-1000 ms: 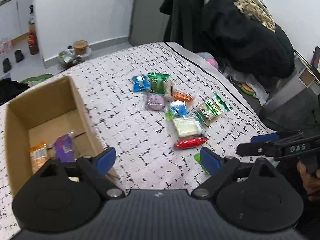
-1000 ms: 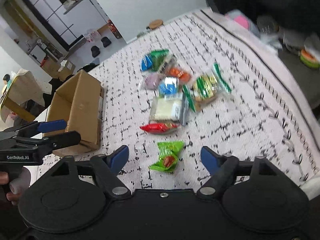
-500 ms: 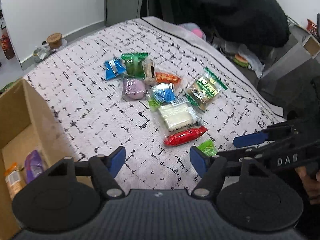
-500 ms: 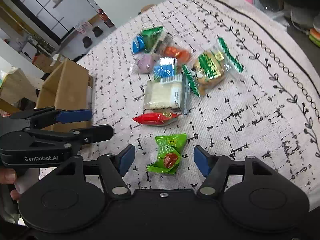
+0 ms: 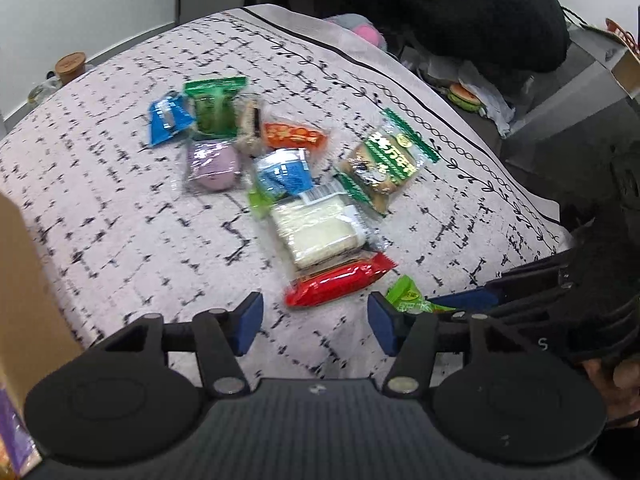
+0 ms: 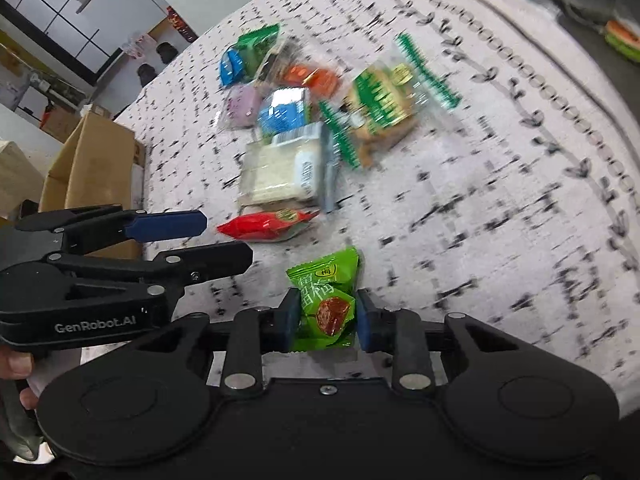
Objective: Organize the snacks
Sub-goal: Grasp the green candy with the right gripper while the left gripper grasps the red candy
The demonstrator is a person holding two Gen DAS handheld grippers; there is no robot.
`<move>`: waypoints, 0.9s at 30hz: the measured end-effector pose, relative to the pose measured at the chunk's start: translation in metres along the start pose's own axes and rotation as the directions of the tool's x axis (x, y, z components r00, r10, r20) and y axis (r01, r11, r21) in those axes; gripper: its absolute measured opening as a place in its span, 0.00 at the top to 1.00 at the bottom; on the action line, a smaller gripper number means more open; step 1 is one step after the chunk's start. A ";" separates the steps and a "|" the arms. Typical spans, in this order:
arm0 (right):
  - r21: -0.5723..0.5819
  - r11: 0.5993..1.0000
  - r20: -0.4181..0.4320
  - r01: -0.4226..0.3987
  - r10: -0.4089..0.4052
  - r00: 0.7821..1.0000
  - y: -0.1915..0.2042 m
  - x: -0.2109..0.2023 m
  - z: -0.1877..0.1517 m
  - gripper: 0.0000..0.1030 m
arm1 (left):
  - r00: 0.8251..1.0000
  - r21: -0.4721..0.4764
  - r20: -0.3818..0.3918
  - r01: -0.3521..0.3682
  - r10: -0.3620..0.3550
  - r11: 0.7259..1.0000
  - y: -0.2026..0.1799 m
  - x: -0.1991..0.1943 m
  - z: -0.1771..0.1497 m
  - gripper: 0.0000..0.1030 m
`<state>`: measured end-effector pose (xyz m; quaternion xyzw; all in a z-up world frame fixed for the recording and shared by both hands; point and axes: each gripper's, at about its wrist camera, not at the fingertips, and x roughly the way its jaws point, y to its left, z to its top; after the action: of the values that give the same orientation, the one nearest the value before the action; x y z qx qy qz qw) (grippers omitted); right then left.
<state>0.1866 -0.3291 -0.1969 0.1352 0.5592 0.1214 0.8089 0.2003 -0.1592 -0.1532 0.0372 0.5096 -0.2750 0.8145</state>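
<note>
Several wrapped snacks lie in a cluster on the patterned tablecloth (image 5: 120, 208). My right gripper (image 6: 327, 322) is shut on a green plum-candy packet (image 6: 326, 300) at the cluster's near end; the packet (image 5: 406, 292) peeks out beside my left gripper in the left wrist view. My left gripper (image 5: 314, 326) is open and empty, just in front of a red packet (image 5: 340, 278), also seen in the right wrist view (image 6: 266, 224). Behind it lie a white cracker pack (image 5: 316, 232), a blue packet (image 5: 284, 170) and a purple one (image 5: 214, 164).
A cardboard box (image 6: 94, 164) stands at the table's left; its wall (image 5: 24, 288) fills the left edge of the left wrist view. A green-labelled biscuit bag (image 5: 384, 160) lies right of the cluster. Dark clothing (image 5: 460, 4) is piled beyond the table's far right edge.
My right gripper has moved forward and closed on the green packet. My left gripper has swung right, away from the box, toward the red packet, and stays open.
</note>
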 end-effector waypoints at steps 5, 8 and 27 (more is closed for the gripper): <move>0.027 0.999 0.023 0.032 -0.033 0.999 -0.016 -0.011 0.003 0.73 | 1.000 0.023 -0.008 0.007 -0.007 1.000 -0.010 0.011 0.006 0.51; 0.041 0.998 0.031 0.039 -0.041 0.999 -0.023 -0.014 0.004 0.73 | 1.000 0.026 -0.016 0.006 -0.006 1.000 -0.012 0.017 0.010 0.55; 0.058 0.998 0.027 0.040 -0.041 0.999 -0.031 -0.018 0.000 0.72 | 0.998 0.056 -0.055 -0.017 0.020 0.998 -0.025 0.042 0.009 0.59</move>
<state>0.1819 -0.3644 -0.1921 0.1488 0.5536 0.0869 0.8148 0.2090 -0.2006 -0.1790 0.0721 0.5238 -0.2805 0.8011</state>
